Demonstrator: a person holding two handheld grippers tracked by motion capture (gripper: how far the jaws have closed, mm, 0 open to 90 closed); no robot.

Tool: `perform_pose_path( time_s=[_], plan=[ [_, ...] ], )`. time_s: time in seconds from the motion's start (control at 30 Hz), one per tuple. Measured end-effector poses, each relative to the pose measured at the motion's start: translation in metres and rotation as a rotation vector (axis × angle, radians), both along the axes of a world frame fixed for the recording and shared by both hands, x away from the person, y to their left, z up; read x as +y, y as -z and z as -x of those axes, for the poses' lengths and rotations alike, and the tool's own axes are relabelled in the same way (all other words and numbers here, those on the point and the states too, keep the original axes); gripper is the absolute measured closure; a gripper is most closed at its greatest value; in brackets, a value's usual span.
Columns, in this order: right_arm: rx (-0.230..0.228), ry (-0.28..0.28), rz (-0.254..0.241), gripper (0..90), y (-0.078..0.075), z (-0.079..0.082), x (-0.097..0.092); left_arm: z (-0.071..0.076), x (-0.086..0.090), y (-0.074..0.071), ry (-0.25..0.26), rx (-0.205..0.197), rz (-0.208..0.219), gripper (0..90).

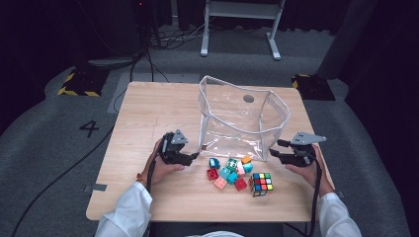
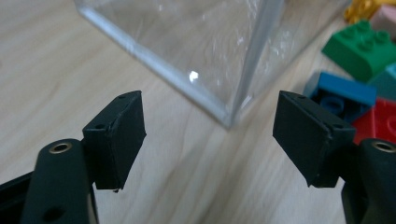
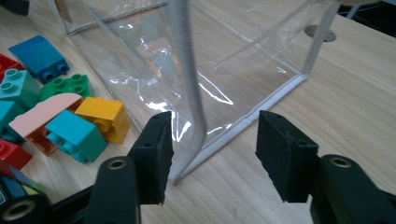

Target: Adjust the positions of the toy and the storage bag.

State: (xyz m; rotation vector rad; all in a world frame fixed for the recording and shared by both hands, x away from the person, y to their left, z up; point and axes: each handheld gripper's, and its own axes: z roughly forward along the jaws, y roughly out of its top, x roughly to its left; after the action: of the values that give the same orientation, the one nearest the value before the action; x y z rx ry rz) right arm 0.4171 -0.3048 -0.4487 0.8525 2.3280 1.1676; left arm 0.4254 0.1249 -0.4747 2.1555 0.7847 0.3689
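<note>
Two hand-held grippers work at the wooden table point(image 1: 148, 113), one on each side of a clear plastic pouch point(image 1: 237, 118) that stands upright and open-topped at the middle of the table. At the left, the left gripper point(image 1: 195, 157) lies low over the tabletop just beside the pouch's near left corner. In the left gripper view its jaws point(image 2: 210, 135) are spread apart with nothing between the pads. The pouch's bottom corner point(image 2: 229, 119) sits just ahead of the gap, untouched. In front of the pouch, between the two grippers, lies a loose cluster of toy building bricks point(image 1: 230, 170) in red, teal, blue, pink, green and orange. A colour puzzle cube point(image 1: 261, 183) rests just right of the cluster, nearer the table's front edge. At the right, the right gripper point(image 1: 274, 148) is level with the pouch's near right corner. In the right gripper view its jaws point(image 3: 212, 154) are spread. The white-trimmed vertical corner seam point(image 3: 189, 93) of the pouch stands in the gap, closer to the left-hand pad. Neither pad presses on it.
</note>
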Motion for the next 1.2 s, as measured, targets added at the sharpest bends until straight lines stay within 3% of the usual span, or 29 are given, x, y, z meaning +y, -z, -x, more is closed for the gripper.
perform_pose_path(
  time_s=[0.17, 0.2, 0.27, 0.3, 0.37, 0.53, 0.57, 0.77, 0.8, 0.9, 1.07, 1.2],
  plan=[
    [0.006, -0.019, 0.003, 61.1, 0.0, -0.003, 0.013, -0.009, -0.013, -0.008, 0.003, -0.024, 0.077, 40.5],
    [0.006, -0.019, 0.003, 61.1, 0.0, -0.003, 0.013, -0.01, -0.015, -0.009, 0.014, -0.012, 0.091, 40.5],
    [-0.008, -0.032, 0.003, 70.0, 0.0, -0.004, 0.018, -0.014, -0.023, -0.011, 0.023, -0.024, 0.081, 52.5],
    [-0.008, -0.032, 0.003, 70.0, 0.0, -0.004, 0.018, -0.014, -0.023, -0.011, 0.023, -0.024, 0.081, 57.9],
    [-0.034, -0.012, 0.057, 77.3, 0.0, -0.001, 0.024, -0.014, -0.031, -0.011, 0.053, -0.051, 0.064, 66.9],
    [-0.041, -0.012, 0.05, 81.7, 0.0, 0.001, 0.025, -0.015, -0.036, -0.009, 0.053, -0.07, 0.045, 76.9],
    [-0.043, -0.012, 0.048, 82.8, 0.001, 0.001, 0.025, -0.014, -0.033, -0.01, 0.061, -0.069, 0.049, 82.5],
    [-0.042, -0.024, 0.034, 84.6, 0.001, 0.001, 0.026, -0.011, -0.028, -0.01, 0.057, -0.067, 0.063, 85.9],
    [-0.042, -0.03, 0.034, 84.8, 0.001, 0.002, 0.026, -0.01, -0.026, -0.011, 0.059, -0.075, 0.045, 86.0],
    [-0.037, -0.045, 0.025, 84.9, 0.002, 0.005, 0.029, -0.006, -0.022, -0.011, 0.064, -0.07, 0.049, 86.1],
    [-0.033, -0.083, 0.024, 84.8, 0.002, 0.01, 0.036, 0.009, -0.012, -0.014, 0.058, -0.069, 0.025, 86.0],
    [-0.034, -0.098, 0.021, 84.5, 0.002, 0.014, 0.039, 0.018, -0.007, -0.013, 0.063, -0.059, 0.036, 86.1]
  ],
)
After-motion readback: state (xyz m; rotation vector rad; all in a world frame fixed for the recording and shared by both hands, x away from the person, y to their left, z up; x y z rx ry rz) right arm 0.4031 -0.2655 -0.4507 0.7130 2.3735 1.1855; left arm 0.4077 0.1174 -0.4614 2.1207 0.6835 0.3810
